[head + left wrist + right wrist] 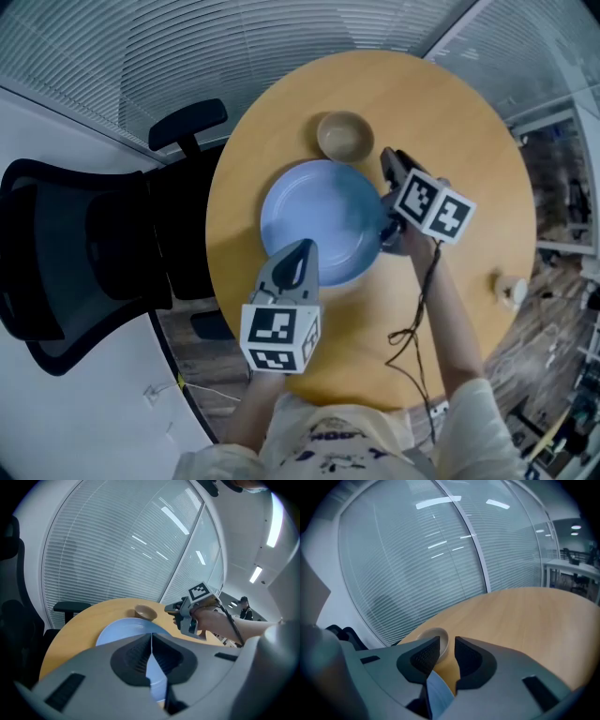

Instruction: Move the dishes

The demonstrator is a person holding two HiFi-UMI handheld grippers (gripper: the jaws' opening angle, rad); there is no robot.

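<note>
A pale blue plate (319, 216) lies in the middle of the round wooden table (450, 122), and a small beige bowl (344, 136) stands just beyond it. My left gripper (298, 251) is shut on the plate's near rim. In the left gripper view the plate (126, 630) runs into the closed jaws of my left gripper (151, 641), with the bowl (146, 612) behind. My right gripper (389, 173) stands open at the plate's right edge. In the right gripper view its jaws are apart, my right gripper (446, 648) has the plate's edge (438, 695) low between them, untouched, and the bowl (438, 637) lies ahead.
Black office chairs (84, 253) stand left of the table, one backrest (187, 122) close to its far left edge. A small white object (513, 291) sits near the table's right edge. A cable (412, 328) hangs from my right gripper. Glass walls with blinds surround the table.
</note>
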